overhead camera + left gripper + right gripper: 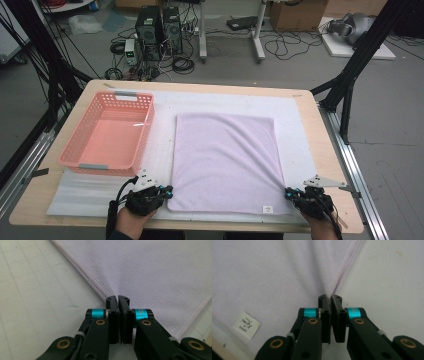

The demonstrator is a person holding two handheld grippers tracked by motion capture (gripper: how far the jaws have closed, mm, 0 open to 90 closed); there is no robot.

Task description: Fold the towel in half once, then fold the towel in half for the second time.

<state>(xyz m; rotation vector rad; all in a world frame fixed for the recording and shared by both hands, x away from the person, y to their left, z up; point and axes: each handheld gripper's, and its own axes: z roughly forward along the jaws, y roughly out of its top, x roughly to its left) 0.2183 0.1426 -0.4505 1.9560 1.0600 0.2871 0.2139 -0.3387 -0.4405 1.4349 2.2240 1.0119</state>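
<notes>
Grey concrete floor beyond the light wooden table. Two black computer towers with tangled black cables far ahead of the tongs, white metal desk legs beside them, brown cardboard box far right, black frame struts both sides.

the towel is soft matt lilac terry cloth with stitched hems and a white fabric label. the basket is glossy pink plastic lattice; the table edge looks like pale wood.

Lilac towel, salmon-pink basket
</notes>
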